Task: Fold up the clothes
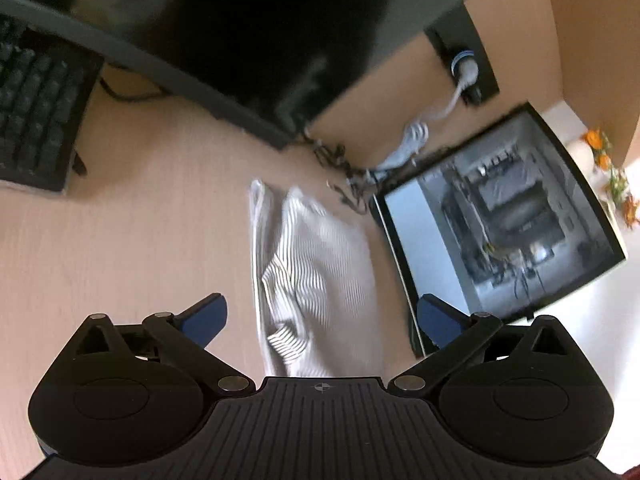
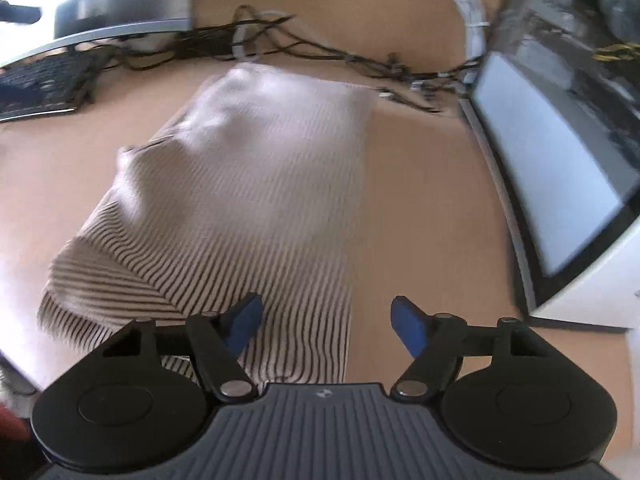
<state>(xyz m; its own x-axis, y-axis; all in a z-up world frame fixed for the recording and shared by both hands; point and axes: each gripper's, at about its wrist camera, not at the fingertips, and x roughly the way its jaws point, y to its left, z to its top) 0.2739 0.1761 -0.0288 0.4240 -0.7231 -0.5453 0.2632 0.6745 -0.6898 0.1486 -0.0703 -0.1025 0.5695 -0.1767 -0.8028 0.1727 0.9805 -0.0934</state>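
Observation:
A white garment with thin dark stripes (image 1: 320,264) lies bunched and partly folded on the light wooden desk (image 1: 140,220). My left gripper (image 1: 322,316) is open and empty, held above the garment's near end. In the right wrist view the same garment (image 2: 248,200) lies as a long folded shape running away from me. My right gripper (image 2: 326,320) is open and empty, over the garment's near right corner; its left fingertip (image 2: 244,320) is over the cloth, its right one over bare desk.
A black keyboard (image 1: 36,108) lies at the far left beneath a dark monitor (image 1: 240,40). A glass-sided computer case (image 1: 504,216) stands right of the garment; it also shows in the right wrist view (image 2: 560,160). Tangled cables (image 2: 280,48) run along the back.

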